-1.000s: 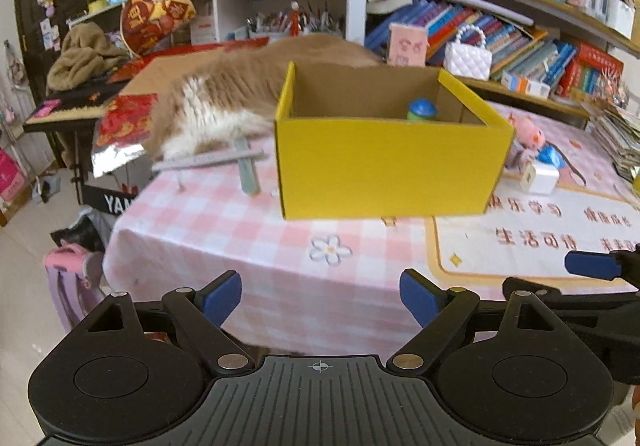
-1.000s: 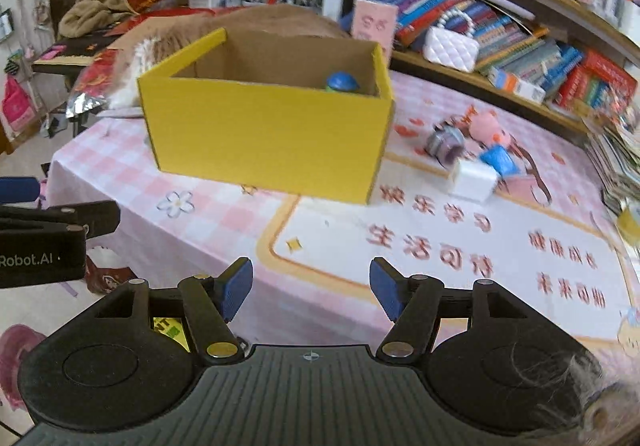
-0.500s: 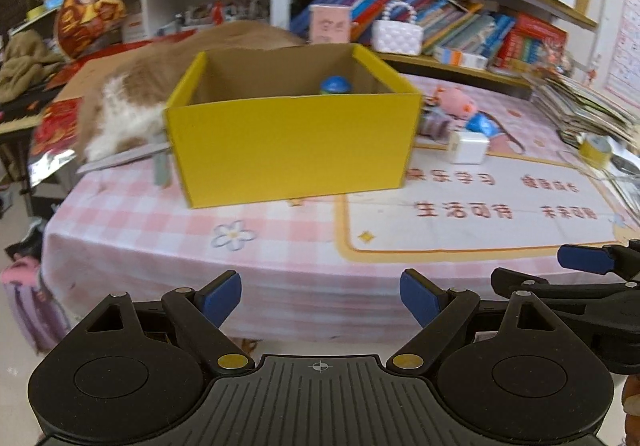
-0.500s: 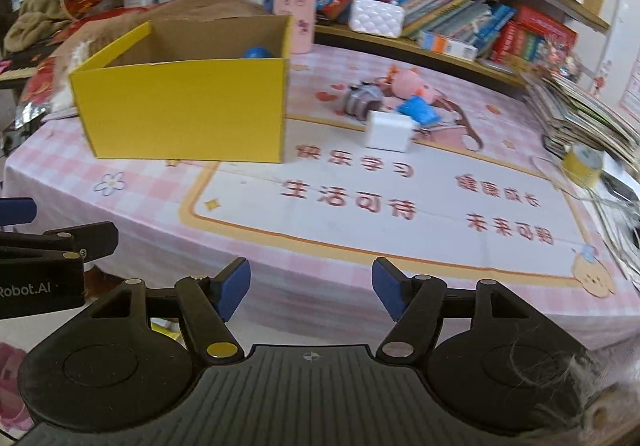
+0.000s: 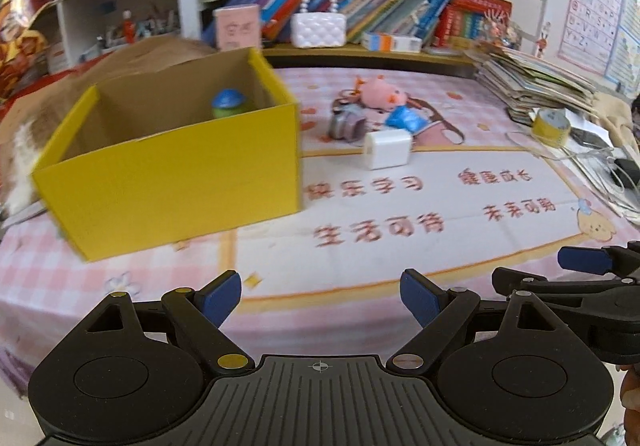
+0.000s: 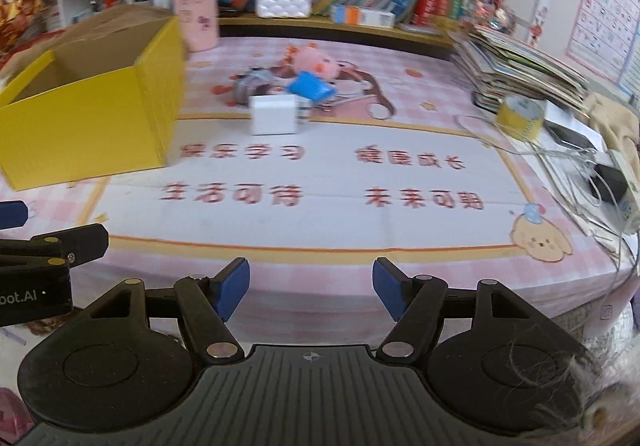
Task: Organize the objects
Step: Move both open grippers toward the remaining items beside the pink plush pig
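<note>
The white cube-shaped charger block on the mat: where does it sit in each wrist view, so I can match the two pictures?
Left wrist: the white charger block lies right of centre in the upper half, right of the yellow box.
Right wrist: the white charger block lies left of centre in the upper half, again right of the yellow box.
Shared landmark: the pink pig toy, just behind the block in both views.

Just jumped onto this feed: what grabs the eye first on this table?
The big yellow box on the left, open-topped, with a blue-capped bottle inside. To its right lies a cluster: a white cube, a pink pig toy and a blue packet. Both the left gripper and right gripper are open and empty.
</note>
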A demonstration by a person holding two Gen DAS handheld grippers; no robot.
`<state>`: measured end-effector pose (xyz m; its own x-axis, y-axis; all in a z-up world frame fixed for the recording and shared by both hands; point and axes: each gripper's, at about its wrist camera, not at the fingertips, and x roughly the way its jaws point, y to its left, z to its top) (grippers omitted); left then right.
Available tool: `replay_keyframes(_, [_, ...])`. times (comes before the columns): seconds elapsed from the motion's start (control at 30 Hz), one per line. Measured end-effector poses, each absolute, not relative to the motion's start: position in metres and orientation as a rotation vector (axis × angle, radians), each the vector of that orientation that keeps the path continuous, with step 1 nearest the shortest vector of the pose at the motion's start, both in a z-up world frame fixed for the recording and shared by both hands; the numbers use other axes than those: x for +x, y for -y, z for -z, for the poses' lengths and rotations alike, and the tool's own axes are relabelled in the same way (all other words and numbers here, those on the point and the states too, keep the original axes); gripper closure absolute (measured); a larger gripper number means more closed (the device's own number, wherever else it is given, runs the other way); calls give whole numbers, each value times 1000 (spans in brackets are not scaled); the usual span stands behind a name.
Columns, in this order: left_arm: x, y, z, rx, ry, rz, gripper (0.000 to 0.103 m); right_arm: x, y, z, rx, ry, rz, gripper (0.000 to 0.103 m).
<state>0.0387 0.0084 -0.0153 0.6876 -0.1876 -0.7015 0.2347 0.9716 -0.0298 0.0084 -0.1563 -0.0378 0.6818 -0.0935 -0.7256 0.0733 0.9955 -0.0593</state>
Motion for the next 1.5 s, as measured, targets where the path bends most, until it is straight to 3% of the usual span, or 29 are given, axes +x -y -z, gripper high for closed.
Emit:
replay_keyframes(0.63, [138,89,17,75,-778,231,14,120,255,36,-20,-822,77,37])
replay_keyframes(1.5, [205,114,13,63,-734,79,14,209,286,31,-40,-744,-64,37])
